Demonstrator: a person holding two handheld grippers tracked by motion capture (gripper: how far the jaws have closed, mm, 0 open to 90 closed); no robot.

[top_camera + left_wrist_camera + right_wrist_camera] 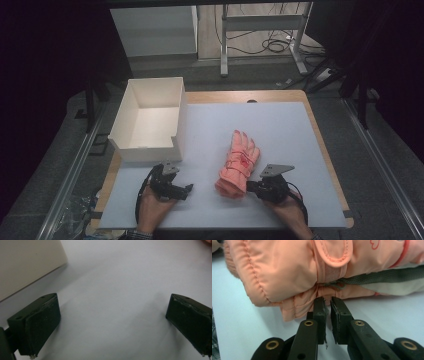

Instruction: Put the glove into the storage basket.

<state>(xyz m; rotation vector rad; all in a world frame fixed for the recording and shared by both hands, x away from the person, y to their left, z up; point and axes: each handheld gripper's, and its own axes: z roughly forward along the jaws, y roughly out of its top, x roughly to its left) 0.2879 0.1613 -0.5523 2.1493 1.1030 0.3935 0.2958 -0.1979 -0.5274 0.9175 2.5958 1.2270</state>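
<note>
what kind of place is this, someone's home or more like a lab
More likely a lab or recording workspace than a home: a work table under a pale mat, a bare metal-framed desk behind it with loose cables on the floor, and dark curtains closing off the sides.

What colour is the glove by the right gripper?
Salmon pink glove with a grey-and-cream underside; the right gripper view shows it best.

In the right gripper view, the pink glove point(287, 272) is cut off by the top, left and right edges; its fingers lie outside the frame. Whether the right claw point(327, 305) tips touch the glove's lower seam cannot be determined.

In the left gripper view, the white box point(27, 262) is cropped to one wall, and the left claw point(112, 322) is cut off at the bottom edge.

In the high view, both forearms are cut off at the bottom edge.
</note>
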